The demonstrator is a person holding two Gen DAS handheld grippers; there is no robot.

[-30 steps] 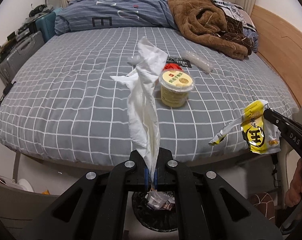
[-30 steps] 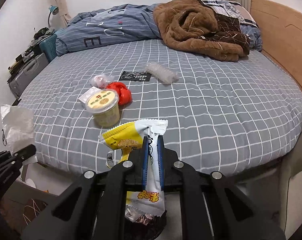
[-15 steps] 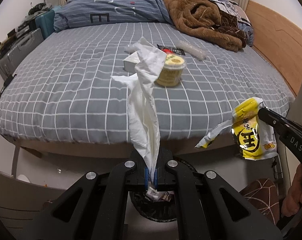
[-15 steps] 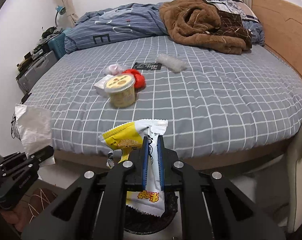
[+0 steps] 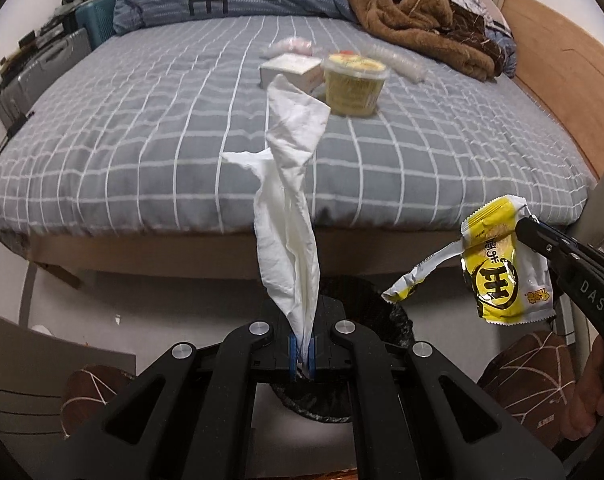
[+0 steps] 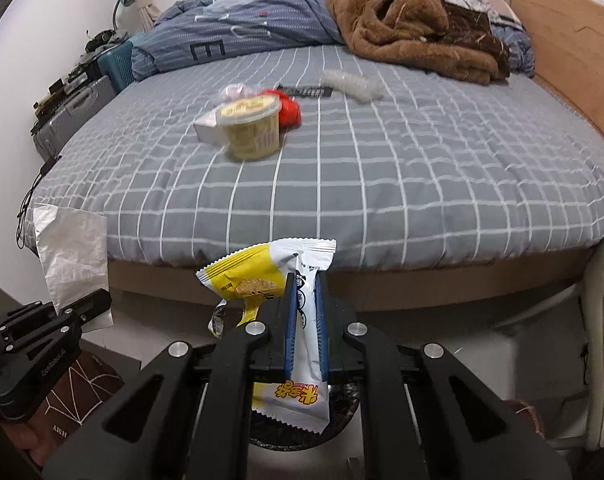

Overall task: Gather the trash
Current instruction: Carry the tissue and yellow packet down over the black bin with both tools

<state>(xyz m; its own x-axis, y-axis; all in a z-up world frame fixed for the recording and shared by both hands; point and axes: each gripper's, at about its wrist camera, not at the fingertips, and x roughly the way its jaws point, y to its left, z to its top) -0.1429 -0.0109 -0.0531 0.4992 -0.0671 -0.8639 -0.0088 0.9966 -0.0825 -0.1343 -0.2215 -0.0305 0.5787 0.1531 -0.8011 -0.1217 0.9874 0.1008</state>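
While both hand-held grippers clamp trash, only the right view shows the red item (image 6: 290, 110).

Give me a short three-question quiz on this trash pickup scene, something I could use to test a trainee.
1. True or false: the left gripper is shut on a white tissue.
2. What does the right gripper hold?
A. a red bag
B. a yellow wrapper
C. a clear bottle
3. Fill in: the yellow cup stands on the ___.

Key
1. True: the tissue is pinched between the fingers, above the bin.
2. B: the yellow wrapper is clamped there; it also shows in the left view.
3. Bed.
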